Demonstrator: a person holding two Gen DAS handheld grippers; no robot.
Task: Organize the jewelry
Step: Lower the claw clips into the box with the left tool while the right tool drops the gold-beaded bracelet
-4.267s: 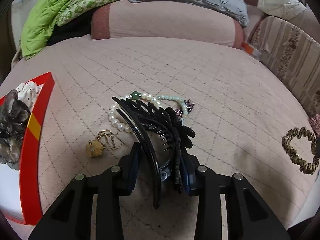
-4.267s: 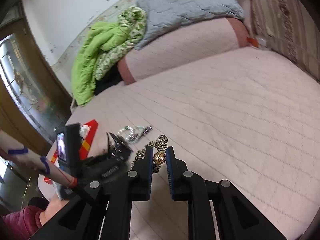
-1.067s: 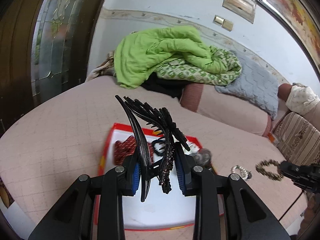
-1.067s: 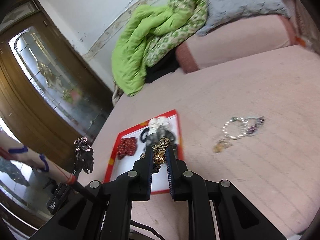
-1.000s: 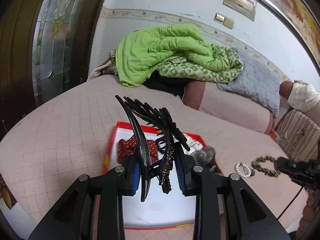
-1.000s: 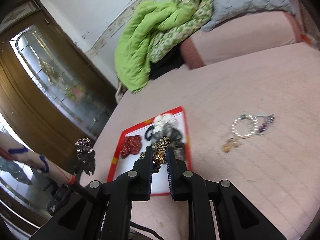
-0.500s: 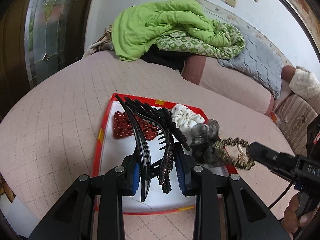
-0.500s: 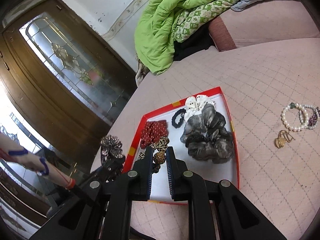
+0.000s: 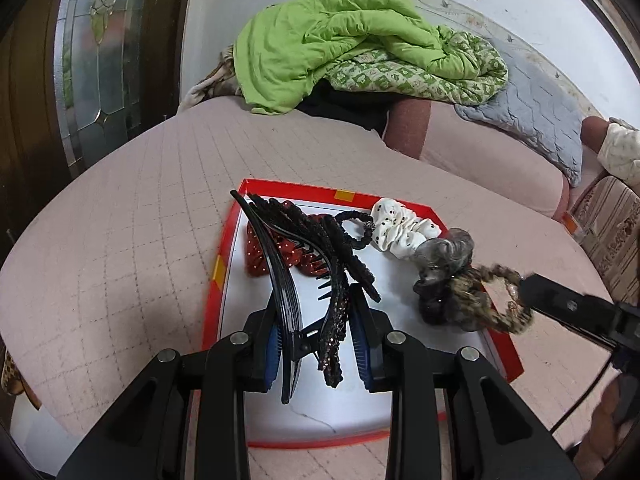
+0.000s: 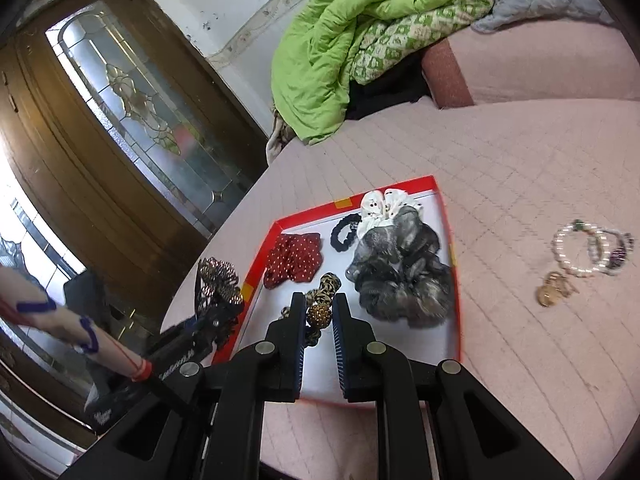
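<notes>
My left gripper (image 9: 316, 320) is shut on a large black hair claw clip (image 9: 296, 256) and holds it above the red-rimmed white tray (image 9: 214, 280). My right gripper (image 10: 319, 304) is shut on a leopard-print scrunchie with a gold bead (image 10: 319, 314), over the tray's near part (image 10: 400, 182). In the left wrist view the same scrunchie (image 9: 488, 300) hangs from the right gripper (image 9: 528, 286) at the tray's right edge. In the tray lie a red dotted scrunchie (image 10: 294, 258), a black hair tie (image 10: 346, 232), a white dotted scrunchie (image 10: 380, 208) and a grey scrunchie (image 10: 404, 272).
Pearl bracelets (image 10: 588, 250) and a gold pendant necklace (image 10: 554, 290) lie on the pink quilted bed right of the tray. A green blanket (image 9: 336, 48), a grey pillow (image 9: 532, 120) and a pink bolster lie at the back. A wooden glass-paned door (image 10: 132, 120) stands left.
Both grippers have sunk toward the tray, which now looks nearer. The right gripper has carried the leopard scrunchie in over the tray's right side. Both grips are unchanged.
</notes>
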